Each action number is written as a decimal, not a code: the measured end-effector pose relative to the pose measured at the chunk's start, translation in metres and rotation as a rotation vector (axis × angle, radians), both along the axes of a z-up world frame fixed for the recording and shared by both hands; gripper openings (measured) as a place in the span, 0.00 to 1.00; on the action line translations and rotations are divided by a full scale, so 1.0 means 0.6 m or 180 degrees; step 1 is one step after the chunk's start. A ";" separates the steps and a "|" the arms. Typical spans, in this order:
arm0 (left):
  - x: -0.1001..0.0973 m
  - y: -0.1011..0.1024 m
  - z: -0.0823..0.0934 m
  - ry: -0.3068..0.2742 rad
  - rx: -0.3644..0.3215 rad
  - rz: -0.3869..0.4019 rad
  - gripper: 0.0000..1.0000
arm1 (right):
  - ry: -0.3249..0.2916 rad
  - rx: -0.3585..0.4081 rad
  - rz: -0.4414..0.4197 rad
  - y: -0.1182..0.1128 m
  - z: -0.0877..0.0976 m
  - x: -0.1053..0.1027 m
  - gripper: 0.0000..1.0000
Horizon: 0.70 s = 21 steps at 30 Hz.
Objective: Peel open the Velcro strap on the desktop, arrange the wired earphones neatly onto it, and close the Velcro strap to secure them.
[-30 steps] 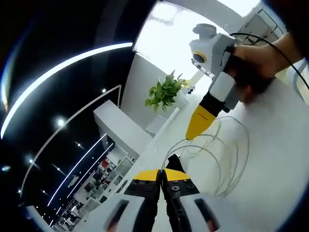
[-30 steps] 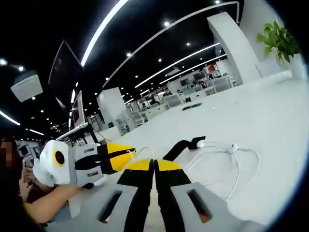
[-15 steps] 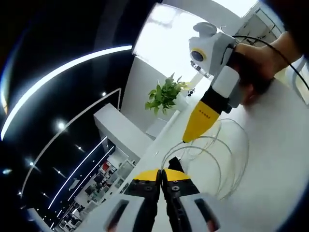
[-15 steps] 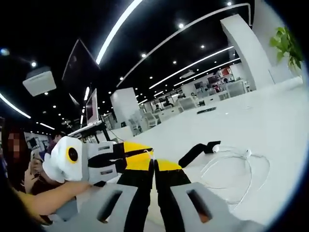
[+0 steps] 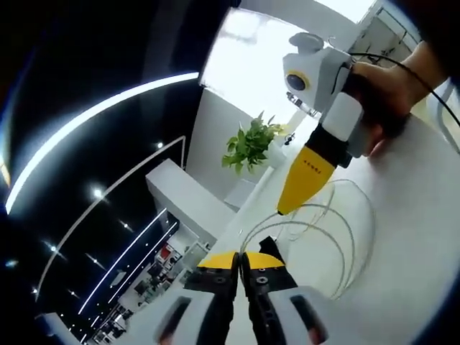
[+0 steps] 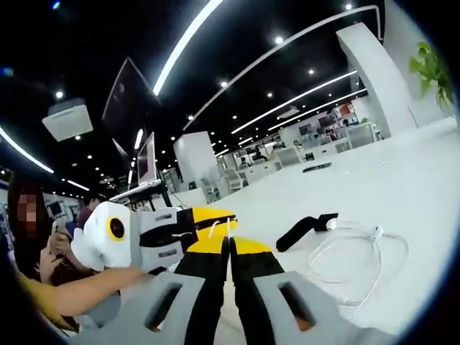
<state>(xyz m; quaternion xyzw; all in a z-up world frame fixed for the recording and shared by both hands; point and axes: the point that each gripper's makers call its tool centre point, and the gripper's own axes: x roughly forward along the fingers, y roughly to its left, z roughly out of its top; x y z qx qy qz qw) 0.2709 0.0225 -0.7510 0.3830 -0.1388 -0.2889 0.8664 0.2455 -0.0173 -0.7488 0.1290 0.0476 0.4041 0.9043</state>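
Two grippers: left gripper [image 5: 240,259] nearest, jaws pressed together on nothing; just beyond its tips, one black Velcro strap [image 5: 268,246] lies on the white desktop [image 5: 410,237]. One set of wired earphones [image 5: 327,237] loops beside the strap. Above the loops hangs the right gripper [image 5: 282,210], jaws together [image 6: 229,246]; one potted plant [image 5: 249,144] farthest.
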 end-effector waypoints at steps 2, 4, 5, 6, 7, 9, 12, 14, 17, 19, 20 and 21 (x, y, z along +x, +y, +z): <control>0.000 0.001 0.002 -0.0015 -0.0015 0.0006 0.07 | -0.0012 0.0014 0.0013 0.001 0.001 -0.001 0.04; 0.000 0.001 0.002 -0.0023 -0.0015 0.0007 0.07 | -0.0018 0.0017 0.0034 0.002 0.002 -0.003 0.04; -0.001 0.001 0.002 -0.0025 -0.0009 0.0005 0.07 | -0.0018 0.0013 0.0043 0.003 0.002 -0.003 0.04; -0.001 0.000 0.001 -0.0028 0.0000 0.0006 0.07 | -0.0021 0.0009 0.0049 0.003 0.001 -0.004 0.04; -0.001 0.001 0.001 -0.0031 0.0006 0.0010 0.07 | -0.0022 0.0005 0.0056 0.004 0.001 -0.004 0.04; -0.001 0.001 0.001 -0.0033 0.0011 0.0013 0.07 | -0.0020 -0.0004 0.0060 0.004 0.001 -0.004 0.04; -0.001 0.001 0.001 -0.0032 0.0009 0.0017 0.07 | -0.0021 0.0000 0.0072 0.005 0.001 -0.005 0.04; 0.000 0.001 0.001 -0.0037 0.0015 0.0018 0.07 | -0.0020 -0.0002 0.0075 0.005 0.001 -0.005 0.04; -0.001 0.001 0.000 -0.0037 0.0026 0.0015 0.06 | -0.0013 -0.0013 0.0080 0.006 -0.001 -0.005 0.04; -0.001 0.000 0.000 -0.0028 0.0026 0.0014 0.06 | -0.0009 -0.0015 0.0087 0.007 -0.001 -0.006 0.04; -0.001 0.000 -0.001 -0.0016 0.0023 0.0008 0.06 | -0.0009 -0.0017 0.0085 0.007 -0.001 -0.006 0.04; -0.001 0.000 -0.002 -0.0004 0.0022 0.0003 0.06 | -0.0005 -0.0012 0.0091 0.007 -0.001 -0.006 0.04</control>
